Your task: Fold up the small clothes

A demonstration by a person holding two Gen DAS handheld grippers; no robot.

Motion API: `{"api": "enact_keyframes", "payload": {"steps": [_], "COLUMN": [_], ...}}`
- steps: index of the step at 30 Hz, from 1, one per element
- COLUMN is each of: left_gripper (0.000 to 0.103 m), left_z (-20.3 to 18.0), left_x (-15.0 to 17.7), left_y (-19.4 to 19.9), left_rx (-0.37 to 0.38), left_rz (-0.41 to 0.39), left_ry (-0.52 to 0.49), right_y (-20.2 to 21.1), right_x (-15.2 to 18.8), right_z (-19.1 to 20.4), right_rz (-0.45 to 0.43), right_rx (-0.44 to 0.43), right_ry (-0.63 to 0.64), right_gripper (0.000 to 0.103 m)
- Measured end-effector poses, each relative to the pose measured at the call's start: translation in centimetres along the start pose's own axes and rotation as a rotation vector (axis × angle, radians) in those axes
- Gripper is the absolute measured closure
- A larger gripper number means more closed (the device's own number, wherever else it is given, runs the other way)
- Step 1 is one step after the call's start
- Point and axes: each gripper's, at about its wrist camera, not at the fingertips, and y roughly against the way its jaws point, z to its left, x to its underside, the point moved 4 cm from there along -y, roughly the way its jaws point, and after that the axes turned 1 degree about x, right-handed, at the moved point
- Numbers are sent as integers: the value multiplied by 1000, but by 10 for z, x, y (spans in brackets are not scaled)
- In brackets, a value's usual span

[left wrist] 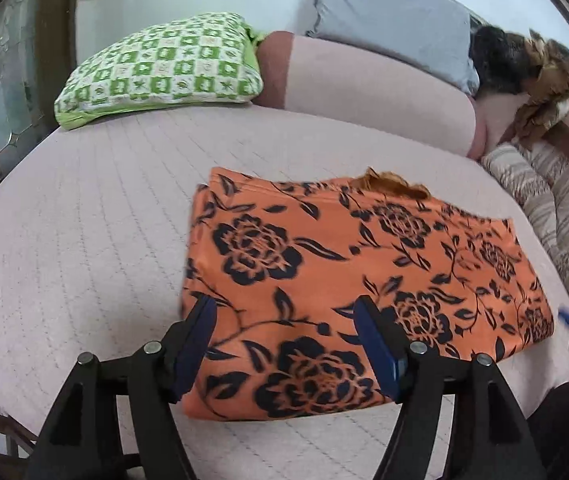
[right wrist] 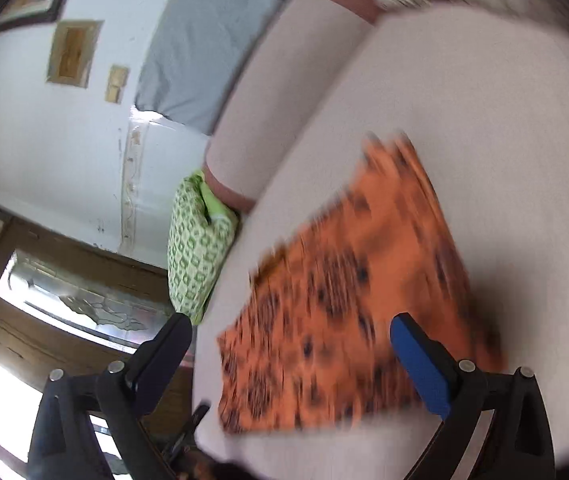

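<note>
Orange floral cloth (left wrist: pixel 348 296) is lying folded on the pink bed (left wrist: pixel 84 240), centre-right of the left view. Left gripper (left wrist: pixel 284 344) is hovering over its near edge, jaws apart, nothing pinched. Right gripper (right wrist: pixel 284 360) is also standing apart and empty, its view blurred. Green pillow (left wrist: pixel 164 64) is sitting upper left, well apart from the cloth.
</note>
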Motion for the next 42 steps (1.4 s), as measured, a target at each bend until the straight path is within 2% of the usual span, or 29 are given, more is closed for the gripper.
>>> {"api": "enact_keyframes", "payload": {"steps": [3,5,8,13,18,20,21,23,26,29,31,34,37,38,40,42], "left_gripper": [32,32,32,31,31,31,31,31,31,31,31,24,24,24,24,24], "left_z": [-11,-17,-19,-19,-24,-25,-26,-27,-32,-42,-49,-60,-65,-67,-71,-71], "left_x": [5,8,9,14,16,16,16,16,13,7,2,1,14,14,11,4], "left_y": [-3,-1,5,4,4,1,-2,-8,-14,-23,-30,-45,-74,-74,-65,-51], "left_rx": [13,11,-7,-13,-27,-27,-29,-34,-32,-31,-24,-25,-79,-90,-76,-46], "left_rz": [48,56,58,87,86,92,99,114,113,116,117,114,194,175,149,107], "left_ry": [-5,-9,9,40,3,2,3,3,3,-13,-24,-50,-111,-131,-137,-95], "right_y": [-7,-12,-11,-19,-24,-27,-28,-26,-24,-28,-29,-31,-32,-32,-31,-28], "right_x": [26,28,15,-3,-7,-9,-9,-11,-13,-16,-16,-19,-20,-20,-21,-20], "right_z": [-42,-53,-49,-64,-44,-42,-49,-54,-42,-50,-52,-50,-52,-53,-54,-50], "right_rz": [18,10,-26,-82,-92,-101,-100,-109,-116,-99,-105,-97,-95,-94,-95,-106], "right_rx": [37,29,53,37,39,98,131,116,114,162,157,165,193,202,206,206], "right_ry": [-155,-206,-184,-280,-184,-152,-160,-185,-145,-117,-117,-88,-72,-72,-81,-78], "right_gripper": [2,2,2,1,2,2,2,4,6,6,6,7,19,26,29,29]}}
